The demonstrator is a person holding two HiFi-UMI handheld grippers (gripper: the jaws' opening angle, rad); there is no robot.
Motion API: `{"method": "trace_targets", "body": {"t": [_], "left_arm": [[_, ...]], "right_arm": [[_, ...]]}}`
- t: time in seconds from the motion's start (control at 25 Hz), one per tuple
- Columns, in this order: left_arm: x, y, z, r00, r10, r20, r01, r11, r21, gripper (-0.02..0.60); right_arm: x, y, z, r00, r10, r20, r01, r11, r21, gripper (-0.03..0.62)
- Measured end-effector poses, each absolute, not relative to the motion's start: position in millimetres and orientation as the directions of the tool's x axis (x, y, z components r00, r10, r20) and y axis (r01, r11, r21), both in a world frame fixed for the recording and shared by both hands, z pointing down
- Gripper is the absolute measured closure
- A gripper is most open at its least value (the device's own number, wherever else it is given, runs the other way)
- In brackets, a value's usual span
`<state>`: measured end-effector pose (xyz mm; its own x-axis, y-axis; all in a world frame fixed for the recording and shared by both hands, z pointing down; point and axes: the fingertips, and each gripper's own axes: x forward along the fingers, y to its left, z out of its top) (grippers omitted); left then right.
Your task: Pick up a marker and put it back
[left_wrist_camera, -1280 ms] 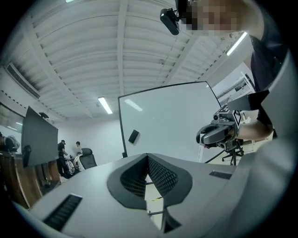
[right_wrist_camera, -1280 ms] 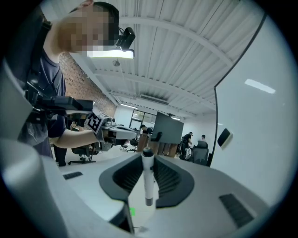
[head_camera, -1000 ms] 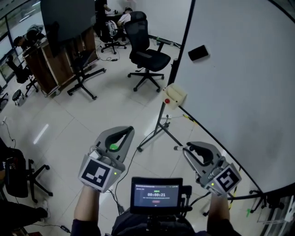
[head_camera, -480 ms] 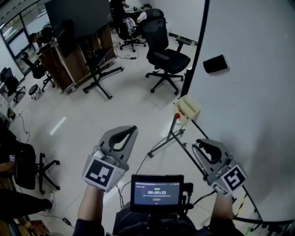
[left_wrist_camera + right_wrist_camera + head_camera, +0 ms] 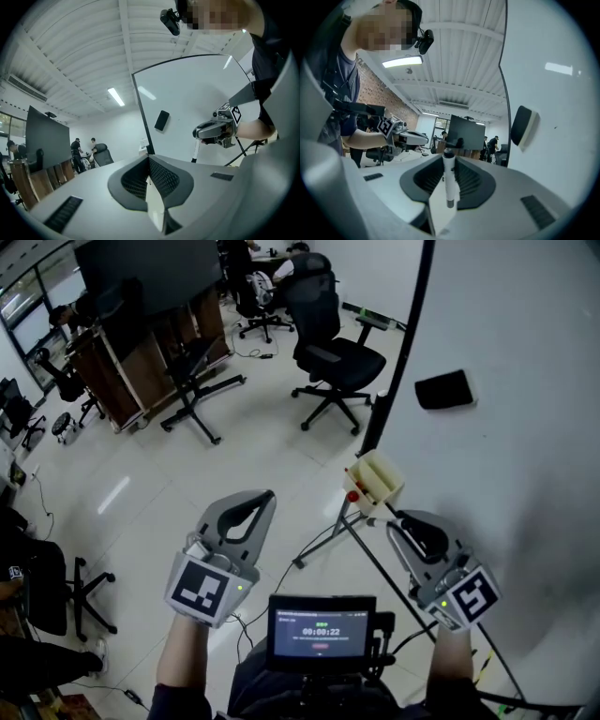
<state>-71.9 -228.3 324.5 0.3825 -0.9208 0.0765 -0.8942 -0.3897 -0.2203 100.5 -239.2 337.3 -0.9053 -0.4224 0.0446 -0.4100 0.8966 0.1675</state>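
A white marker with a black cap stands upright between the jaws of my right gripper, which is shut on it. In the left gripper view the marker hangs below the right gripper. In the head view the right gripper sits just below a cream holder fixed at the whiteboard's lower edge. My left gripper hovers over the floor to the left, with its jaws shut and nothing between them.
A black eraser sticks to the whiteboard above the holder. The board's stand legs spread over the floor between the grippers. An office chair, a large screen on a wheeled stand and seated people are farther back.
Both grippers have moved along the floor toward the whiteboard's edge. The cream holder now lies right by the right gripper's tips. The marker stays gripped.
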Motion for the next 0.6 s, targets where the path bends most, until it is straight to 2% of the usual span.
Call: {"method": "trace_targets", "body": {"t": [0.6], "left_arm": [[-115, -353, 343, 0.565, -0.823, 0.061, -0.810, -0.568, -0.147, 0.581]], "right_arm": [[71, -336, 338, -0.734, -0.672, 0.099, -0.642, 0.734, 0.223, 0.500]]}}
